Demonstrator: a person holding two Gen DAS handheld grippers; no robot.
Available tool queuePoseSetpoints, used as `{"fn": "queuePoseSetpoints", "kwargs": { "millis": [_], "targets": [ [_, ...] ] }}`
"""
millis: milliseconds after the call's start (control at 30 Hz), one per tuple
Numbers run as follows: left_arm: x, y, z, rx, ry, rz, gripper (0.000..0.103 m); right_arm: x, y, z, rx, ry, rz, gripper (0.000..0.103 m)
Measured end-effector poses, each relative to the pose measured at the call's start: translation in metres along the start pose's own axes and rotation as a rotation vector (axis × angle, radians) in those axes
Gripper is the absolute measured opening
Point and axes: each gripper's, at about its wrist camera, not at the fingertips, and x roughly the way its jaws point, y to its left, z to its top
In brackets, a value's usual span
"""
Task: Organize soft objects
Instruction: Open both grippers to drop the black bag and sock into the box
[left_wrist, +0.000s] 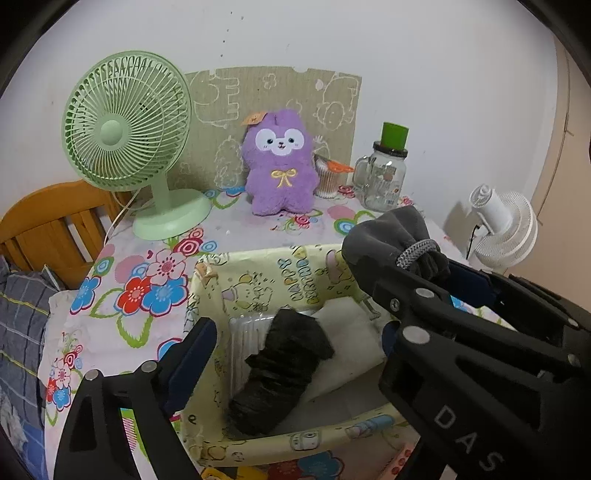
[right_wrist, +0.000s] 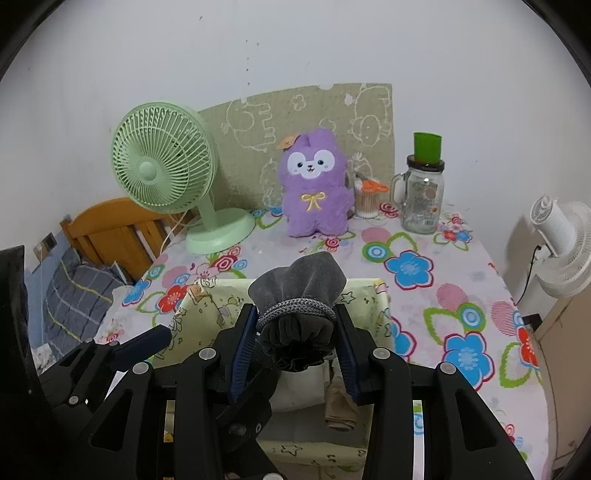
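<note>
While the spread left tool (left_wrist: 295, 328) hovers over the yellow patterned box (left_wrist: 258, 266) holding a rolled black cloth (left_wrist: 284, 369), the right tool (right_wrist: 295, 325) pinches the soft grey drawstring pouch (right_wrist: 297, 288) at its corded neck above that box, probably light and squashy.

- My left claw (left_wrist: 295, 339) stands with fingers spread wide above the yellow cartoon-print box (left_wrist: 258, 273), gripping nothing.
- Inside the box: a black rolled cloth (left_wrist: 284, 369) lying across a white folded cloth (left_wrist: 351, 332).
- At right, my right claw (left_wrist: 439, 273) is clamped on a grey drawstring pouch (left_wrist: 388, 236), held above the box's right rim; a grey cord (left_wrist: 415, 253) wraps the pouch neck.
- The box rests on a flower-print tablecloth (left_wrist: 147, 280).
- At the far edge, left to right: green desk fan (left_wrist: 125, 122), purple plush toy (left_wrist: 280, 162), cotton-swab container (left_wrist: 327, 181), glass mug jar (left_wrist: 382, 181) with a green cup (left_wrist: 394, 134) on top.
- A white fan (left_wrist: 506, 225) stands beyond the table's right side.
</note>
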Motion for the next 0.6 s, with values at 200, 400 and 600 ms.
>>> {"fn": "queuePoseSetpoints", "kwargs": {
  "millis": [200, 400, 600],
  "targets": [
    [0.007, 0.009, -0.003, 0.000, 0.020, 0.017, 0.096, 0.015, 0.003, -0.001, 0.012, 0.018, 0.038, 0.047],
    [0.007, 0.015, -0.003, -0.004, 0.013, 0.035, 0.096, 0.014, 0.007, 0.000, 0.005, -0.011, 0.003, 0.082],
    [-0.002, 0.014, -0.003, 0.004, -0.009, 0.035, 0.096, 0.009, 0.009, -0.002, 0.009, 0.005, -0.004, 0.084]
  ]
}}
